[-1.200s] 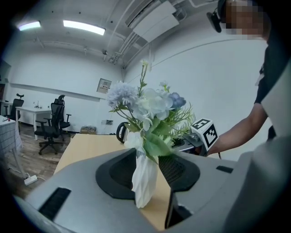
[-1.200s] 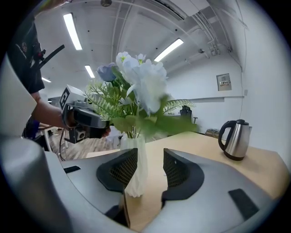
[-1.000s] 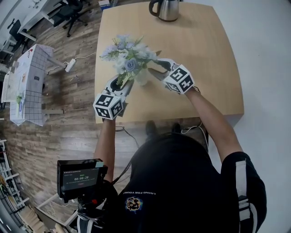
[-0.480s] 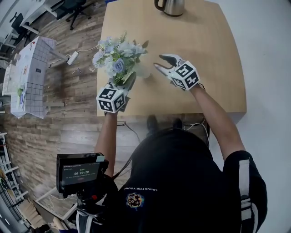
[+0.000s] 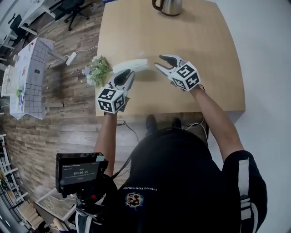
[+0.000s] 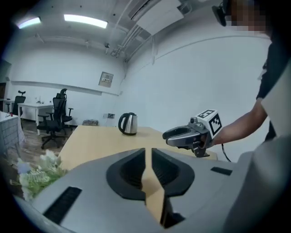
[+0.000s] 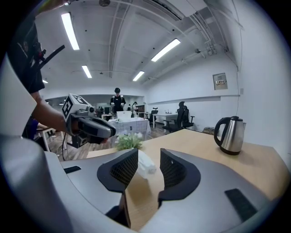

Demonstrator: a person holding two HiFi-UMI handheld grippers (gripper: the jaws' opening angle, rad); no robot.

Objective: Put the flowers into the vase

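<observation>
From the head view, the vase (image 5: 132,66) lay on its side on the bench (image 5: 191,36), blurred, between the two tools. The flowers (image 5: 97,70) were out of it, at the bench's left edge and partly over the wooden floor (image 5: 68,118); whether they rested on anything I could not tell. The left hand-held gripper (image 5: 128,75) pointed at the vase's near side, and the right hand-held gripper (image 5: 159,62) sat just beside its mouth end. A kettle (image 5: 167,5) stood at the far edge. In the left gripper view, the jaws had just been closing and stood released with only a narrow slit between them, nothing in it but bare bench. The flowers showed low on the left, and the other tool hung over the bench on the right. In the right gripper view, the jaws stood apart and released. The white vase showed through the gap, just ahead of the tips and not pressed by either pad. The flowers lay beyond it near the left tool.
</observation>
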